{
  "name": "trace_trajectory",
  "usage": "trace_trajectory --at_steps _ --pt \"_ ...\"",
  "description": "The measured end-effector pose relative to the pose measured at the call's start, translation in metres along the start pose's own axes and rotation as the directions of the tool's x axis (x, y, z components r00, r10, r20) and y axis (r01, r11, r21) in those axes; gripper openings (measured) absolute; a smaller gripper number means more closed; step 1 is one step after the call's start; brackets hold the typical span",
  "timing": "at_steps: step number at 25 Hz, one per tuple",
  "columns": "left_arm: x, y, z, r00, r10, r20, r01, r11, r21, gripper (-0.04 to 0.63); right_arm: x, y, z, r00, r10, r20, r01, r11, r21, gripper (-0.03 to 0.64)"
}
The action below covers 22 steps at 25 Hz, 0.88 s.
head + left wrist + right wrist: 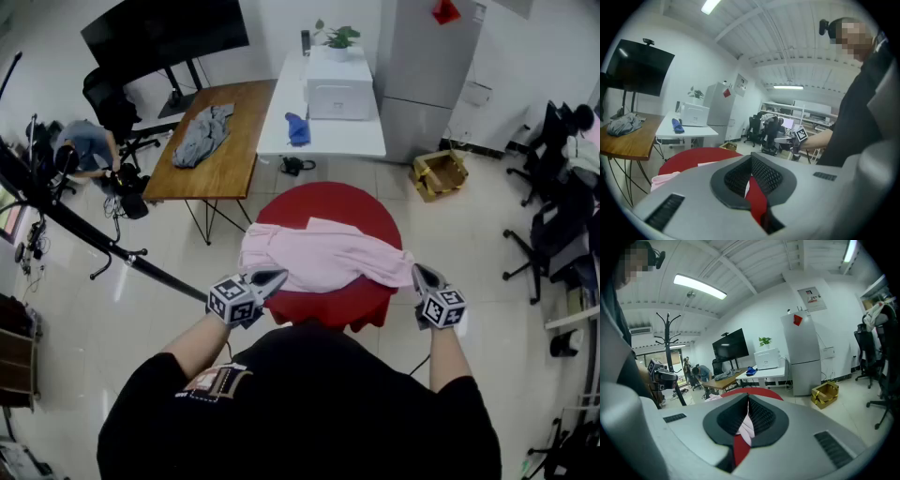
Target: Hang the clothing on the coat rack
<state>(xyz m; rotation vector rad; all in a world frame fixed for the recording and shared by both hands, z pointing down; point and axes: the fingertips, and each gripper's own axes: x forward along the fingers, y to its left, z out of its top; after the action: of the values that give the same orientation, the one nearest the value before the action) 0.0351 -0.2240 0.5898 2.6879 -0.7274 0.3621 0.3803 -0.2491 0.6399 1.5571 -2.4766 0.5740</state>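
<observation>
Pink cloth garment (323,255) lies crumpled across the round red table (328,202), directly in front of the person, spread wide enough that each end sits near one hand. Left gripper (275,276) points at the near left edge of the fabric and right gripper (420,274) at its right end, so the pair brackets the piece as if for a two-point lift. Both claws are pressed together; each gripper view shows only slivers of pink and red past the closed jaws, and I judge nothing is pinched. Tall black coat rack (667,331), seen in the right gripper view, stands well apart on the person's left, so the garment has yet to be picked up and carried there
</observation>
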Motion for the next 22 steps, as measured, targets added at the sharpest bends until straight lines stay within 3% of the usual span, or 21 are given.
trace_trajectory --at_steps 9,14,16,19,22 --pt "0.129 -0.039 -0.002 0.989 0.002 -0.145 0.021 0.987 0.159 0.002 0.015 -0.111 -0.019 0.997 -0.053 -0.048 0.055 0.998 0.043 0.023" --pt "0.192 -0.056 -0.019 0.969 0.026 -0.245 0.030 0.975 0.220 0.002 0.031 -0.136 -0.050 0.991 -0.008 -0.134 0.018 0.997 0.073 0.096" --pt "0.217 -0.063 -0.032 0.956 0.011 -0.294 0.058 0.972 0.227 0.002 0.040 -0.141 -0.061 0.986 0.021 -0.168 -0.007 0.997 0.081 0.142" --pt "0.251 -0.072 -0.059 0.926 0.001 -0.378 0.095 0.967 0.235 0.098 0.056 -0.142 -0.079 0.974 0.074 -0.215 -0.054 0.994 0.097 0.198" --pt "0.277 -0.078 -0.088 0.884 0.024 -0.467 0.122 0.952 0.279 0.179 0.071 -0.142 -0.088 0.963 0.102 -0.249 -0.086 0.994 0.074 0.201"
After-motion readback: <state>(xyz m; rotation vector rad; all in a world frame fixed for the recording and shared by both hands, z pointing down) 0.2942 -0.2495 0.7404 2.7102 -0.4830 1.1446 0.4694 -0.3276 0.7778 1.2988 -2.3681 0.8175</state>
